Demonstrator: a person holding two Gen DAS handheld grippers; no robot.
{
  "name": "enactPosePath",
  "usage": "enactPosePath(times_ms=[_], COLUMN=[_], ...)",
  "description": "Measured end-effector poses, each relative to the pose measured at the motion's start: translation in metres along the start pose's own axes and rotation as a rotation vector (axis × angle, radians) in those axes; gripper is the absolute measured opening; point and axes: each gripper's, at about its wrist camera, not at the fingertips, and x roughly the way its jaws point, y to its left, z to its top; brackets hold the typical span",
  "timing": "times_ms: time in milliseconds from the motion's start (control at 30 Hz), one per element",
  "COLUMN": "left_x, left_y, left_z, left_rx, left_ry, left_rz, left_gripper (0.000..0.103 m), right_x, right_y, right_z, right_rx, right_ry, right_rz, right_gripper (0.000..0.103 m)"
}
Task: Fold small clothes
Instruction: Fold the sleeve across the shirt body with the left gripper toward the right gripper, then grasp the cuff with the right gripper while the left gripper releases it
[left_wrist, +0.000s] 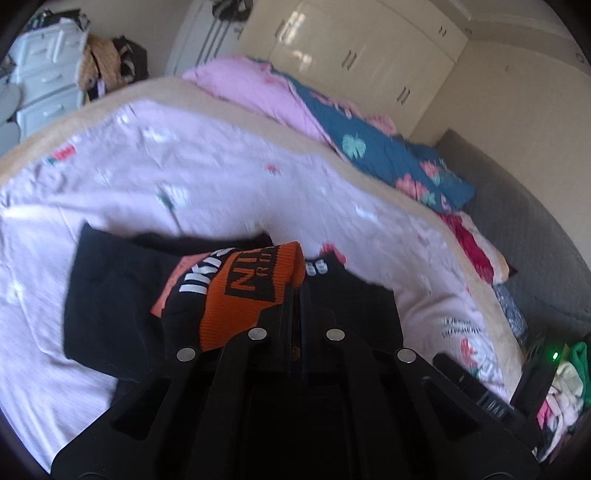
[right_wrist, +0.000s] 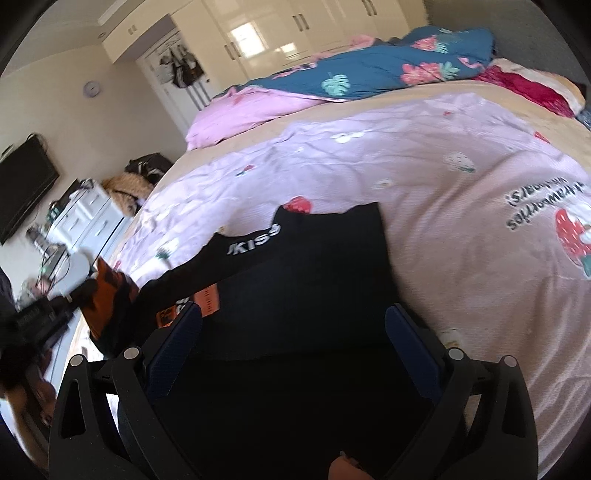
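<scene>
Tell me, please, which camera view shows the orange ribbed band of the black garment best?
The left wrist view: the orange band fills the centre, lettering visible, pinched in the shut left claw. The right wrist view shows only a blurred orange patch at its left edge, beside the left claw.

I'm working in a home bedroom: a wide bed under a pale pink strawberry-print quilt, glossy cream built-in wardrobes, a white chest of drawers and a black wall-mounted television.

Black garment hem hidden behind right tongs.
</scene>
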Motion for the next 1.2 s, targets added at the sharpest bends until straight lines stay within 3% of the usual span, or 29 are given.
enactPosePath(times_ms=[233,533,667,767,900,1033,1200], left_x=[0.037,0.059,0.053,0.042,0.028,0.017,0.006], left_y=[0.000,0.001,0.011,0.021,0.036,0.057,0.083], left_z=[-0.028,-0.046,-0.044,-0.037,-0.026,-0.016,-0.011], left_rx=[0.005,0.020,0.011,0.029,0.036,0.010,-0.054], left_ry=[0.140,0.236,0.231,0.207,0.158,0.122,0.106], left_rz=[-0.044,-0.094,-0.069,-0.010,0.076,0.140,0.163], left_gripper=[0.000,0.000,0.027,0.034,0.080,0.092,0.094], right_x=[0.002,0.015,0.029,0.047,0.065,0.085,0.109], right_y=[-0.013,-0.004,0.007,0.024,0.048,0.076,0.104], right_z=[-0.001,-0.007,-0.013,-0.022,-0.036,-0.046,-0.054], right_rx=[0.024,-0.013,-0.046,-0.092,-0.161,-0.234,-0.284], right_ry=[0.005,0.041,0.077,0.121,0.166,0.211,0.259], right_rz=[-0.026,-0.040,-0.036,-0.026,-0.002,0.043,0.094], right_gripper=[0.099,0.099,0.099,0.099,0.099,0.098,0.097])
